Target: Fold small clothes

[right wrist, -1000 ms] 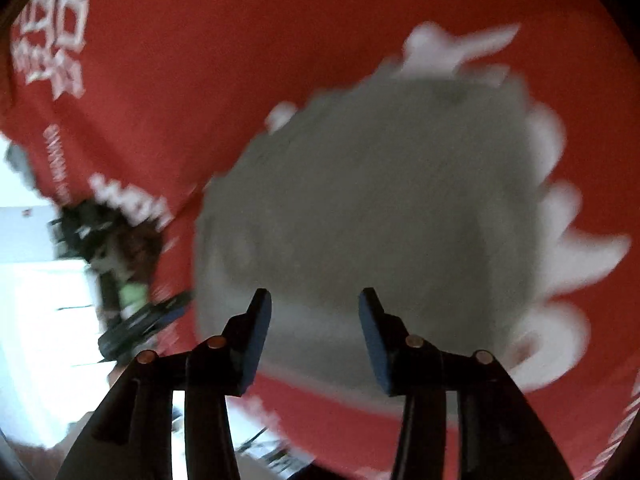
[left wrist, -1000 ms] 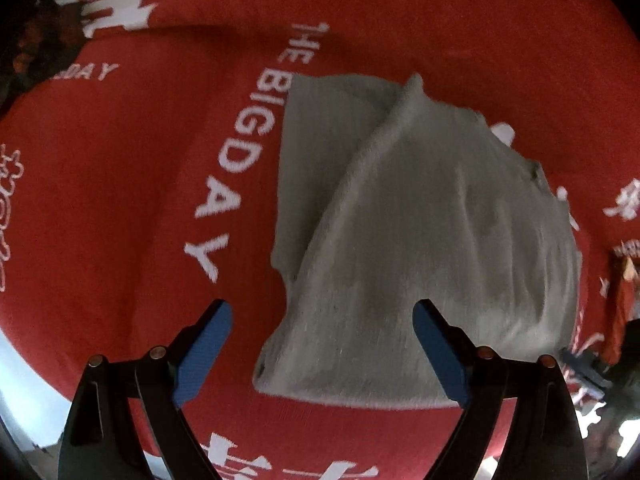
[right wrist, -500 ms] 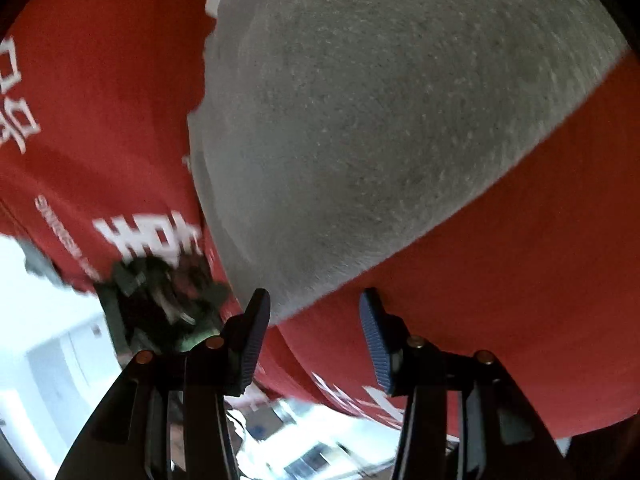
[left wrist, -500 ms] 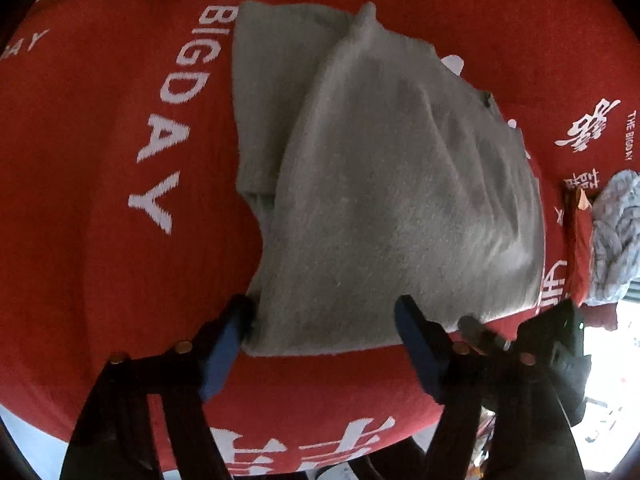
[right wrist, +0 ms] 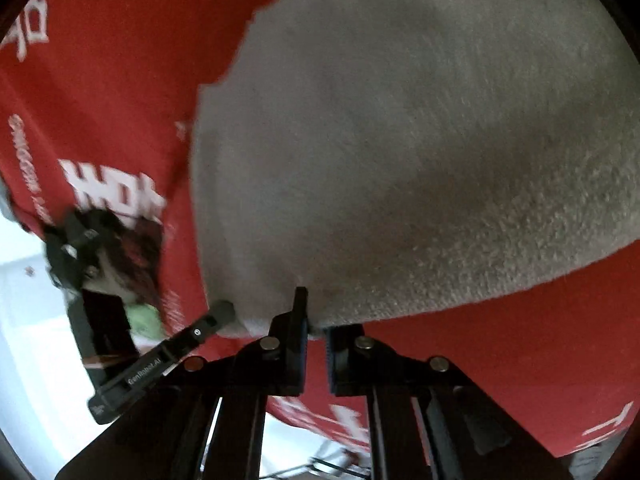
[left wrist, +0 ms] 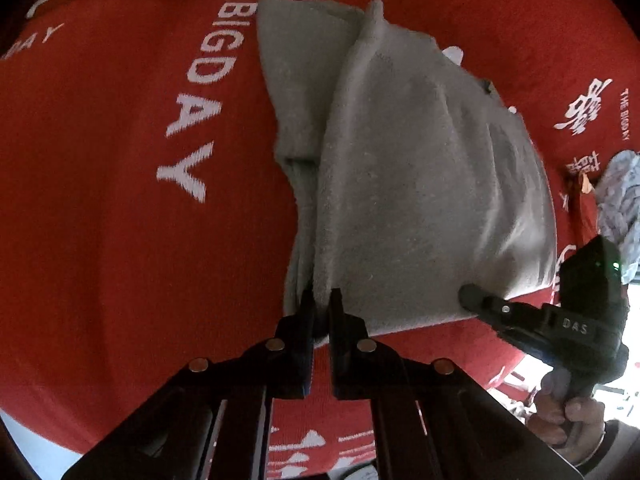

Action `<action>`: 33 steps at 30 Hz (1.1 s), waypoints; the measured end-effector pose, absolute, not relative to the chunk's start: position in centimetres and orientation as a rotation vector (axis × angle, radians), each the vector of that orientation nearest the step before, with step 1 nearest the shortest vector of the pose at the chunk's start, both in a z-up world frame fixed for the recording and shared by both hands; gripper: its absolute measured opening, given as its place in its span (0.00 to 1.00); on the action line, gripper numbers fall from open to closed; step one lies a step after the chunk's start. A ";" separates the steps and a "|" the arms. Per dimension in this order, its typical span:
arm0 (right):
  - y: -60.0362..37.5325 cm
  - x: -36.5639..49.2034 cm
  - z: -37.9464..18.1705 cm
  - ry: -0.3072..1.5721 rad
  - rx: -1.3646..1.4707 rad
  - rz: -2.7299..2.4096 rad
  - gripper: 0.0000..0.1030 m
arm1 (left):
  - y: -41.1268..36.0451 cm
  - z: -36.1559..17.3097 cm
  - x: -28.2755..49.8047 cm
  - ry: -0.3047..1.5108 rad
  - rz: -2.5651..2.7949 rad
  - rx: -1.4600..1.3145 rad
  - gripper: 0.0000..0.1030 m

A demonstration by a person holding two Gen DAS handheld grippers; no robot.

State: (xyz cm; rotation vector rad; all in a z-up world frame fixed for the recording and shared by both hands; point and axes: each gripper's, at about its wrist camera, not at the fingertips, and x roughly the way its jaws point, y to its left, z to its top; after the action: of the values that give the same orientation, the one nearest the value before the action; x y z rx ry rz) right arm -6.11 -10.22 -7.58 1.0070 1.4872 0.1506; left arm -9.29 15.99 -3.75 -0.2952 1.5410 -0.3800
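1. Red cloth (left wrist: 120, 240) with white lettering covers the whole work surface, the words "THE BIG DAY" running up it beside the garment.
2. My grey garment (left wrist: 420, 184) lies on that cloth, already folded over itself, with an under layer showing along its left side in the left wrist view.
3. My left gripper (left wrist: 322, 304) has its two fingers drawn nearly together on the near edge of the garment, at its lower left corner, with fabric caught between them.
4. My right gripper (right wrist: 314, 312) is likewise clamped on the garment (right wrist: 400, 140), its fingers pinching the near hem, which fills most of the right wrist view.
5. From the left wrist view, the right gripper (left wrist: 472, 294) shows at the garment's lower right corner, its black body marked "DAS", with my hand (left wrist: 568, 412) wrapped round the handle below.
6. From the right wrist view, the left gripper (right wrist: 222, 312) touches the same edge just to the left.
7. A pale blue-grey bundle of fabric (left wrist: 620, 200) lies at the far right edge of the cloth, well apart from the garment.
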 end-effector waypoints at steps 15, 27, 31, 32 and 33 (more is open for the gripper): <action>-13.0 -5.7 -1.8 1.543 0.797 0.291 0.12 | 16.0 2.8 -5.0 1.405 -0.339 -0.213 0.08; -22.4 3.8 -3.1 1.371 0.694 0.013 0.11 | 12.0 -3.5 4.5 1.417 -0.224 -0.247 0.08; -24.4 3.3 -5.3 1.383 0.752 0.017 0.02 | 14.3 -4.1 4.1 1.408 -0.224 -0.365 0.08; -24.7 3.2 -5.2 1.377 0.752 0.019 0.01 | 14.3 -3.9 3.9 1.407 -0.224 -0.335 0.08; -25.3 3.0 -4.9 1.371 0.736 0.007 0.01 | 13.9 -3.5 3.7 1.404 -0.215 -0.273 0.08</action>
State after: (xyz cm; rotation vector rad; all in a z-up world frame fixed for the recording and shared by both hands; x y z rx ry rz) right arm 3.00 -25.30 -4.93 0.7360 1.3707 0.0069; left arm 3.74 13.95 -3.55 -0.2726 1.4042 -0.2151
